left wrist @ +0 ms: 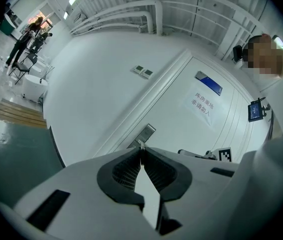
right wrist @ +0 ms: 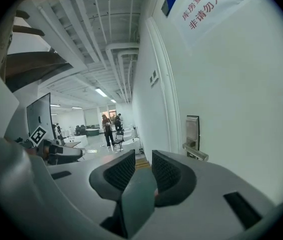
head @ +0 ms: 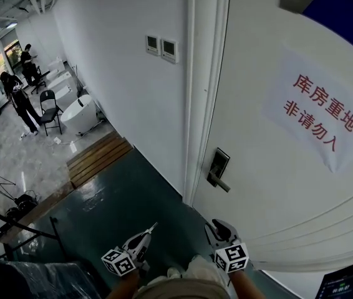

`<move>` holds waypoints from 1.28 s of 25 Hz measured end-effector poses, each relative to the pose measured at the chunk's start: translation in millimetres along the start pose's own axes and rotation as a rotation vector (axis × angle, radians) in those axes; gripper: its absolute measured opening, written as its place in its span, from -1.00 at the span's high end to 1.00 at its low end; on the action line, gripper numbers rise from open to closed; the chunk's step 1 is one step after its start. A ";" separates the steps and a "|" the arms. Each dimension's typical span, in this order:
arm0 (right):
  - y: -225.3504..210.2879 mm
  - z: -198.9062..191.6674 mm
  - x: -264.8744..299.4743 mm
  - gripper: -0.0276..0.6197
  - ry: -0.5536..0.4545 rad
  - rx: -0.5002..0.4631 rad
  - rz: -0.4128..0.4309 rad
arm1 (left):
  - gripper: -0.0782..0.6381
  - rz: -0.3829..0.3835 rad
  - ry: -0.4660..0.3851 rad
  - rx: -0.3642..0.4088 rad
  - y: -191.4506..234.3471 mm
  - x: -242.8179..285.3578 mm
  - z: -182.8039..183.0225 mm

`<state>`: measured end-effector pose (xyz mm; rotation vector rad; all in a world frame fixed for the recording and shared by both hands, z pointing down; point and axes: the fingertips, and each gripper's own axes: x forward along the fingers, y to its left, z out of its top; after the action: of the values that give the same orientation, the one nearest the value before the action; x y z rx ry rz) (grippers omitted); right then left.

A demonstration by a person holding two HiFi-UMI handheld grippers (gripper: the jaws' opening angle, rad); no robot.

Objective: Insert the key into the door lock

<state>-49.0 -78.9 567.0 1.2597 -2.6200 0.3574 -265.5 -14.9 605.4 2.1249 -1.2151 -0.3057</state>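
Note:
The door lock [head: 217, 167] is a dark metal plate with a lever handle [head: 221, 183] on the white door's left edge. It also shows in the left gripper view [left wrist: 145, 133] and the right gripper view [right wrist: 192, 131]. My left gripper [head: 152, 228] is shut, and a thin silver key tip [left wrist: 141, 144] sticks out between its pads. It points toward the lock from below and to the left, well short of it. My right gripper [head: 217, 228] hangs below the lock. Its jaws [right wrist: 143, 157] stand a little apart with nothing between them.
A paper sign with red characters [head: 317, 114] is stuck on the door. Two wall control panels [head: 162, 47] sit left of the frame. A wooden step [head: 98, 157], white tubs [head: 80, 112], a chair and people stand far left. A screen [head: 345, 282] is at bottom right.

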 end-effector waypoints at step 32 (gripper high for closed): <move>-110.7 3.4 -15.3 0.57 0.019 0.031 -0.034 | 0.69 -0.050 0.064 -0.008 -51.2 117.1 -21.2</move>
<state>47.1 -135.6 573.1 1.3021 -2.5842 0.4036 -156.9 -85.5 602.0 2.1441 -1.1240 -0.2614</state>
